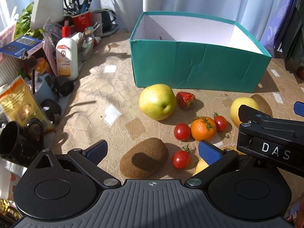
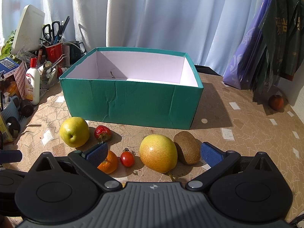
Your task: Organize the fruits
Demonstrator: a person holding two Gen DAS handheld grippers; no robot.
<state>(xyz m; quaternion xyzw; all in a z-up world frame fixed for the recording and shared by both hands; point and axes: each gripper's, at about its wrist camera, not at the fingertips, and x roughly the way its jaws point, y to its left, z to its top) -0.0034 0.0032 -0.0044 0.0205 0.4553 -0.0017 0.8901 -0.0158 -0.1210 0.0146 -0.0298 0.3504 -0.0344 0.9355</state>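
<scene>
An empty teal box (image 1: 199, 66) (image 2: 133, 102) stands at the back of the table. In front of it lie a green apple (image 1: 157, 101) (image 2: 74, 131), a strawberry (image 1: 185, 99) (image 2: 102, 132), an orange (image 1: 203, 128) (image 2: 108, 162), three cherry tomatoes (image 1: 182, 131), a yellow pear (image 2: 158, 153) and two kiwis (image 1: 144, 157) (image 2: 187, 147). My left gripper (image 1: 153, 151) is open with a kiwi between its fingers. My right gripper (image 2: 154, 153) is open around the yellow pear; its body also shows in the left wrist view (image 1: 269, 134).
Clutter fills the left edge: a white bottle (image 1: 66, 57), a red pen cup with scissors (image 1: 82, 20), mugs (image 1: 15, 142) and packets. Purple and dark bags (image 2: 266, 43) hang at the right with a reddish fruit (image 2: 275, 102) below them.
</scene>
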